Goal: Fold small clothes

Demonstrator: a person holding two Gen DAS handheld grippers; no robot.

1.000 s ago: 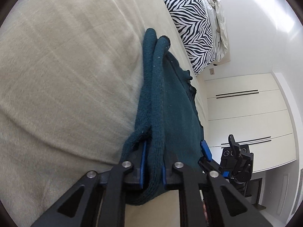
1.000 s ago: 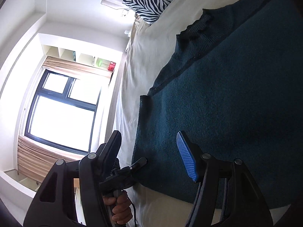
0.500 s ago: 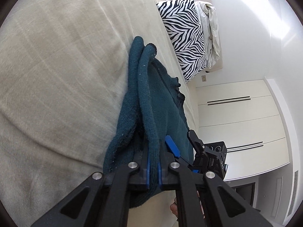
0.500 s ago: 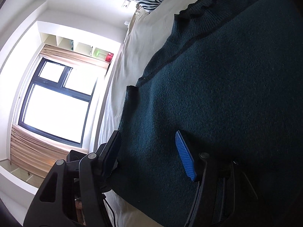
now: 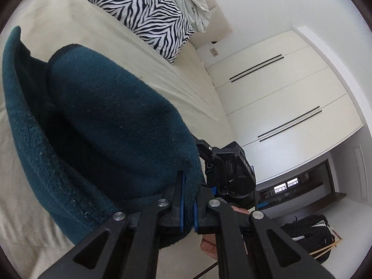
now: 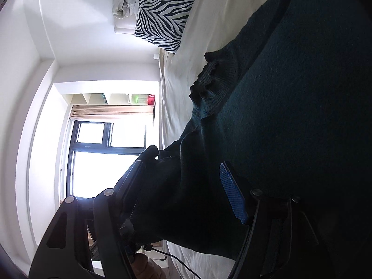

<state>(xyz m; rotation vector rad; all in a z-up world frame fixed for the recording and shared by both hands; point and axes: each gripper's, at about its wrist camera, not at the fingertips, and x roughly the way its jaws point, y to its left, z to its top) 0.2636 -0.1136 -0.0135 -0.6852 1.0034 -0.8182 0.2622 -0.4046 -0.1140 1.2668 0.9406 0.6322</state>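
Observation:
A dark teal knitted sweater (image 5: 104,127) lies on the beige bed (image 5: 162,69). My left gripper (image 5: 188,200) is shut on a folded edge of it, and the raised cloth arches up over the bed. The right gripper's body (image 5: 227,169) shows just behind that fold, its fingertips hidden by the cloth. In the right wrist view the sweater (image 6: 290,116) fills the right side, its ribbed collar (image 6: 209,74) showing. My right gripper (image 6: 186,160) has its jaws opening, with a dark fold of the sweater lying between them and the blue pad (image 6: 232,195) standing free.
A zebra-print pillow (image 5: 144,11) and crumpled white bedding (image 5: 193,2) sit at the head of the bed. White wardrobe doors (image 5: 279,97) stand beyond the bed's edge. A bright window (image 6: 104,153) lies past the other side. A dark bag (image 5: 309,234) rests on the floor.
My left gripper has lifted the pinched sweater edge and carried it sideways toward the right gripper, rolling as it went. The right gripper slid further over the sweater and its jaws widened.

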